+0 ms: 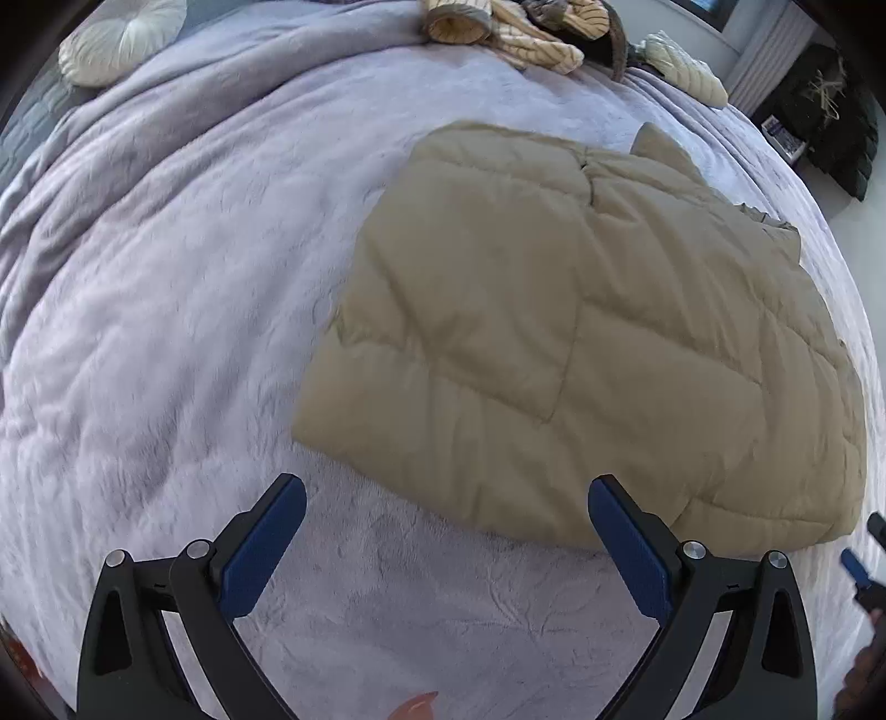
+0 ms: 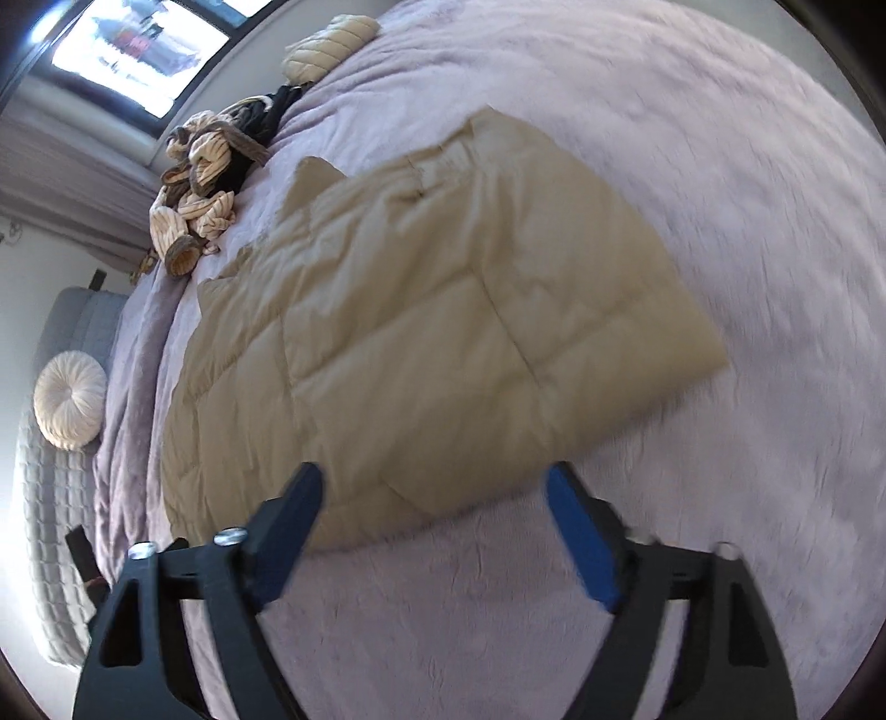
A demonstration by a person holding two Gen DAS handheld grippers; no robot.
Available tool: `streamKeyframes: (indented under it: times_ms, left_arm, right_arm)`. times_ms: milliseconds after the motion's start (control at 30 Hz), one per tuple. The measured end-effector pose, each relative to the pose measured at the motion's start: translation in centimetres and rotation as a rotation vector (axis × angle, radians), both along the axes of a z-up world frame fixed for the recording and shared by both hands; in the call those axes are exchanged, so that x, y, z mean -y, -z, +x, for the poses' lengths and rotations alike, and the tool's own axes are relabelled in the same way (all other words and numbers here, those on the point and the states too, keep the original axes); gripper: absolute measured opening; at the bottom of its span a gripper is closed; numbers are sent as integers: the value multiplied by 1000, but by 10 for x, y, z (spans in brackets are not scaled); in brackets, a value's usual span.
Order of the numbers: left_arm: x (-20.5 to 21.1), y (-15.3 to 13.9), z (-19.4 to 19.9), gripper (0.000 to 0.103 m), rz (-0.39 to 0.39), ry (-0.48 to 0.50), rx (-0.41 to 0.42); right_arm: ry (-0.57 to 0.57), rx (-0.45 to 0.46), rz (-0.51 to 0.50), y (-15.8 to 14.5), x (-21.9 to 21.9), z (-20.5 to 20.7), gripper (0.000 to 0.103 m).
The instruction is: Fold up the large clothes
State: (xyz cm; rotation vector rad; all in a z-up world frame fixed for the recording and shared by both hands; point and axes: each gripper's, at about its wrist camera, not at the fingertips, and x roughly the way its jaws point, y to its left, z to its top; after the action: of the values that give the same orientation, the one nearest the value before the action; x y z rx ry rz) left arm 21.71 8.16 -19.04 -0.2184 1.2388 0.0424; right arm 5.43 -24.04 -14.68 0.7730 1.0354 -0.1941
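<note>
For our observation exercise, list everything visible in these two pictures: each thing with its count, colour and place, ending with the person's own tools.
Quilted jacket: one, tan, folded flat on the bed, right of centre in the left wrist view.
Blanket: one, pale lilac, plush, covering the bed.
Round cushion: one, cream, at the bed's far corner.
Striped clothes pile: one heap, cream and brown with dark pieces, at the far edge.
Ribbed cushion: one, cream, beside that heap.
Window: one, bright, beyond the bed.
Left tool: black, blue pads, open, empty.
Right tool: black, blue pads, open, empty.

Tan quilted jacket (image 1: 581, 343), lilac blanket (image 1: 166, 332)
</note>
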Motion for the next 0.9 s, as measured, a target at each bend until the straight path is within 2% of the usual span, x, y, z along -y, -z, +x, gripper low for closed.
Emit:
streamKeyframes:
  times_ms: [100, 300, 333, 467, 533, 600, 700, 900]
  left_arm:
    - [-5, 4, -3, 102, 47, -33, -10]
    - [-19, 18, -5, 102, -22, -57, -46]
    - [-22, 22, -5, 102, -70, -57, -54]
    - [-41, 34, -7, 102, -340, -116, -53]
    - [-49, 41, -7, 102, -446, -143, -43]
    - [-53, 48, -5, 102, -502, -152, -41]
    - [-53, 57, 6, 102, -507, -139, -30]
    - [-43, 68, 34, 102, -488, -110, -18]
  right_arm:
    - [40, -10, 72, 15, 4, -9, 88]
    - [82, -7, 111, 29, 6, -24, 88]
    - [91, -2, 119, 30, 6, -25, 88]
    - [107, 27, 162, 36, 10, -23, 88]
    - [108, 43, 229, 43, 14, -20, 88]
    - [104, 60, 323, 54, 19, -17, 89]
    - [131, 88, 396, 67, 26, -12, 89]
    - [158, 133, 439, 83, 37, 14, 89]
